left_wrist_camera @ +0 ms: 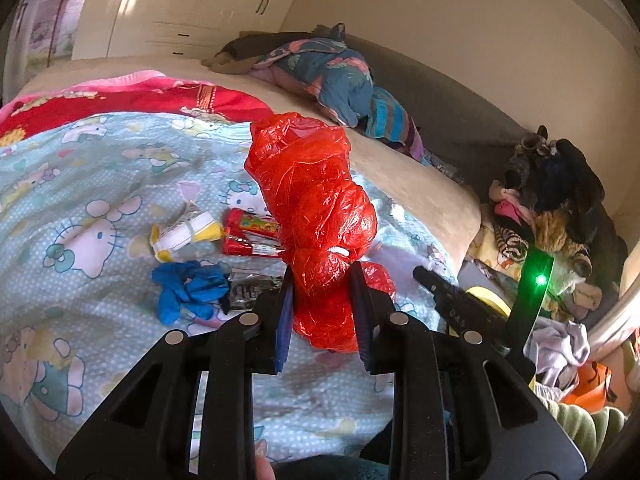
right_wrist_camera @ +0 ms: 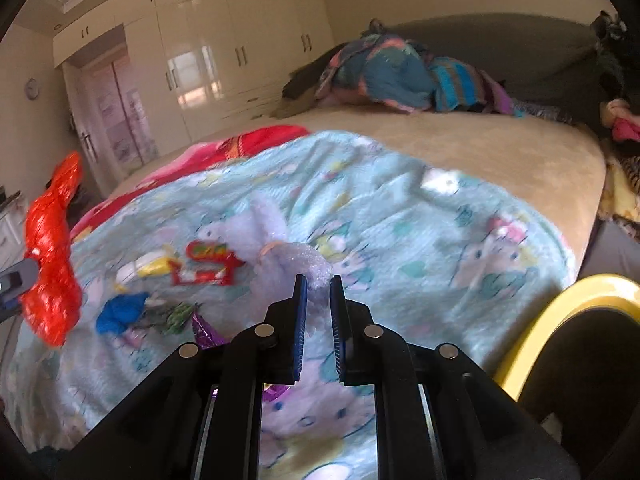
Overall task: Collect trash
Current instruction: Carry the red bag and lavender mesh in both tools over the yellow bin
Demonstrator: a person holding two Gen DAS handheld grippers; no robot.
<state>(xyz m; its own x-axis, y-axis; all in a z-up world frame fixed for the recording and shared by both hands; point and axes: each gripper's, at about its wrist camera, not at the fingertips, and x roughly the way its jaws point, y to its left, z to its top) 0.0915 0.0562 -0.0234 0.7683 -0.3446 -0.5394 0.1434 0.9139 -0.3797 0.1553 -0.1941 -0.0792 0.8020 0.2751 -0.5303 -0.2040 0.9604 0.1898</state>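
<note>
Left wrist view. Left gripper [left_wrist_camera: 322, 276], bottom centre, black fingers with blue pads, clenched on a crumpled red plastic bag [left_wrist_camera: 316, 208]. The bag stands up out of the jaws to mid-frame and hangs a little below them, clear of the bed. Beneath it a pale blue cartoon-print blanket [left_wrist_camera: 100, 184] fills the left half. Litter on the blanket, left of the bag: a white and yellow wrapper [left_wrist_camera: 186, 234], a red printed snack packet [left_wrist_camera: 248, 232] just right of that, a crumpled blue glove [left_wrist_camera: 188, 290] below them, and a clear dark-printed wrapper [left_wrist_camera: 250, 290] touching the glove's right side. Upper centre, a heap of blue patterned bedding [left_wrist_camera: 336, 76]. Right edge, a pile of clothes [left_wrist_camera: 552, 208]. Lower right, part of the other gripper's black body and a yellow rim [left_wrist_camera: 490, 298].

Right wrist view, blurred. Right gripper [right_wrist_camera: 318, 282], bottom centre, jaws nearly together, pinching a translucent bubbly plastic sheet [right_wrist_camera: 272, 236] that rises to mid-frame. Red bag at the left edge. Litter lower left on the blanket, plus a purple foil wrapper [right_wrist_camera: 204, 330]. Yellow rim, lower right.
</note>
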